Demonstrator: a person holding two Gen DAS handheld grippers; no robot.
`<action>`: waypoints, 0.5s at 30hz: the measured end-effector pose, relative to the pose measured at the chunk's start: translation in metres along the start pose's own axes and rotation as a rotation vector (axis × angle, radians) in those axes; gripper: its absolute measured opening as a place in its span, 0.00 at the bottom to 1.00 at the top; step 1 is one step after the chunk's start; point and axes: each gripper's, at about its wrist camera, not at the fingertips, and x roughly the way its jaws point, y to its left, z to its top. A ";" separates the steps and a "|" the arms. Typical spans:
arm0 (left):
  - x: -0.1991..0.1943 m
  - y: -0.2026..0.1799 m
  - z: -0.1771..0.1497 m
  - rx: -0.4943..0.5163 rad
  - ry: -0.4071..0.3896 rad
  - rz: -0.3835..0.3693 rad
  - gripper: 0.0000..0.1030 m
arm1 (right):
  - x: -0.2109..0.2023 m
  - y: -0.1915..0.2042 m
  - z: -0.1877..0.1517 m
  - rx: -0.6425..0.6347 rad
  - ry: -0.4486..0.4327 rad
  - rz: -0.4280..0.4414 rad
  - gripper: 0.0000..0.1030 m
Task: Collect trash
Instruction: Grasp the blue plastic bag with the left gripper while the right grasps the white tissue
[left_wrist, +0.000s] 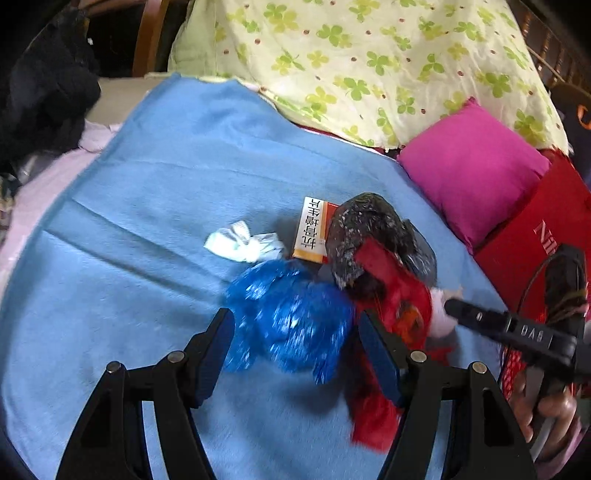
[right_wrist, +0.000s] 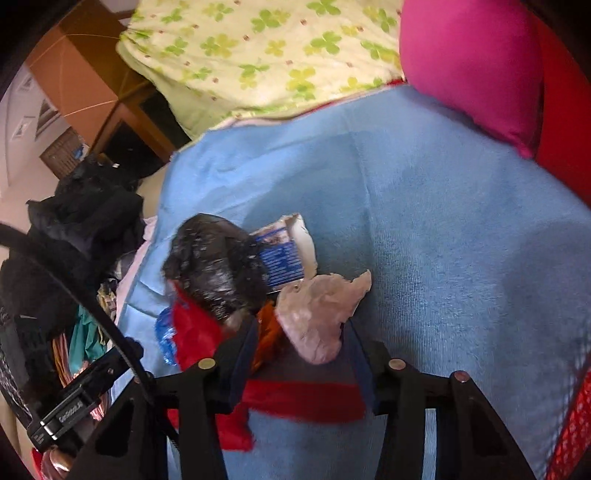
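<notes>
Spread over the bed, a blue blanket (left_wrist: 155, 192) carries the trash pile near its pillow-side edge, where the left gripper (left_wrist: 295, 332) straddles a blue wrapper (left_wrist: 291, 325) and the right gripper (right_wrist: 301, 350) pinches a pinkish wrapper (right_wrist: 321, 314).

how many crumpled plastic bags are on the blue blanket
3, clustered together: blue bag nearest the left gripper, black bag behind it, red bag to its right. More may lie underneath.
</notes>
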 end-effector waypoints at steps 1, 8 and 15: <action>0.007 0.000 0.002 -0.011 0.010 0.001 0.68 | 0.005 -0.003 0.002 0.014 0.016 0.003 0.46; 0.020 -0.002 -0.003 -0.025 0.041 -0.028 0.48 | 0.028 -0.009 0.003 0.031 0.108 -0.003 0.30; -0.013 0.000 -0.013 -0.034 -0.008 -0.002 0.36 | -0.007 0.005 0.001 -0.073 -0.012 -0.010 0.28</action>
